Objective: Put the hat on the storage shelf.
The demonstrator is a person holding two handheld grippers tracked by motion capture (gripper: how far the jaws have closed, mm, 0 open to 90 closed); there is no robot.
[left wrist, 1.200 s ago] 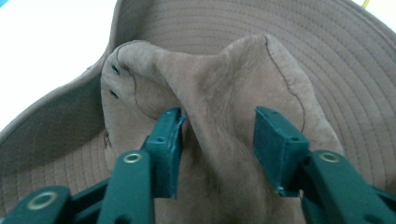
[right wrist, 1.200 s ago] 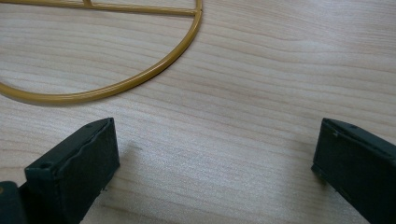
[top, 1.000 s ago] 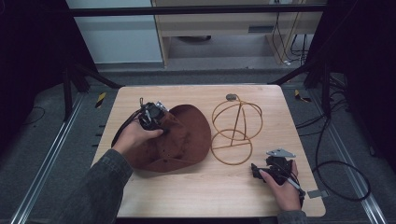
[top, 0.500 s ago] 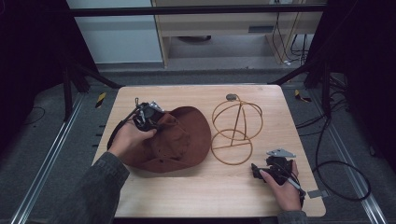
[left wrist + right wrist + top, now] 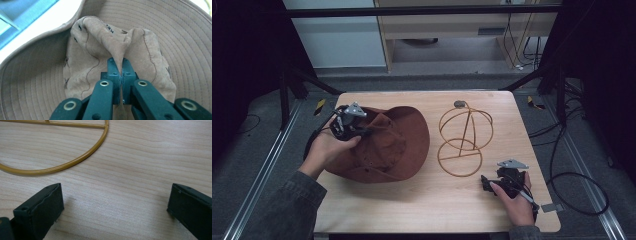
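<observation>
A brown wide-brimmed hat [image 5: 392, 145] lies on the left half of the wooden table [image 5: 422, 200]. My left gripper [image 5: 362, 131] is at the hat's left side, shut on a pinched fold of the crown [image 5: 120, 47], with the jaws pressed together on the cloth. A gold wire hat stand [image 5: 464, 137] stands to the right of the hat, apart from it. My right gripper [image 5: 484, 184] rests near the table's front right, open and holding nothing; the stand's base ring [image 5: 62, 165] lies just ahead of its jaws.
A cable [image 5: 577, 185] trails off the table's right side onto the floor. Dark frame legs and a cabinet stand behind the table. Bare wood lies along the front edge between the two hands.
My left hand and gripper have shifted leftward and slightly back on the hat, pulling its crown cloth. The right gripper has stayed put.
</observation>
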